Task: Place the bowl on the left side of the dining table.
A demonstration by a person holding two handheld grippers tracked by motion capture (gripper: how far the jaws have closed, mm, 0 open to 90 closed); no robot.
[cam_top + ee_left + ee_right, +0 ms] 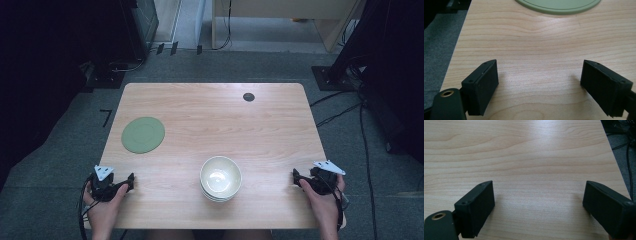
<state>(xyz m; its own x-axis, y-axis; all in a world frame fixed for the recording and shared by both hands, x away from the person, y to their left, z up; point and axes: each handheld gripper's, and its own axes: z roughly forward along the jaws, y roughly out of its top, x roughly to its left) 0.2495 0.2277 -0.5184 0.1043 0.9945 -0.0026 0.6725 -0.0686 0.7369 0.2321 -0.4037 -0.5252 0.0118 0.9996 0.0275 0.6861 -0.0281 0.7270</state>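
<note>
A stack of cream bowls [220, 178] stands near the front middle of the wooden table [210, 120]. A flat green plate [143, 134] lies at the left side; its near rim [557, 6] shows at the top of the left gripper view. My left gripper [131, 182] rests at the front left corner, held by a hand, and is open [540, 87] over bare wood. My right gripper [295, 178] rests at the front right, open [539, 207] with nothing between its jaws.
A small dark round grommet [248, 97] sits near the table's far edge. Grey carpet [65, 130] surrounds the table, with cables [365, 140] on the right and dark equipment at both back sides. The table's right edge [616, 167] is close to the right gripper.
</note>
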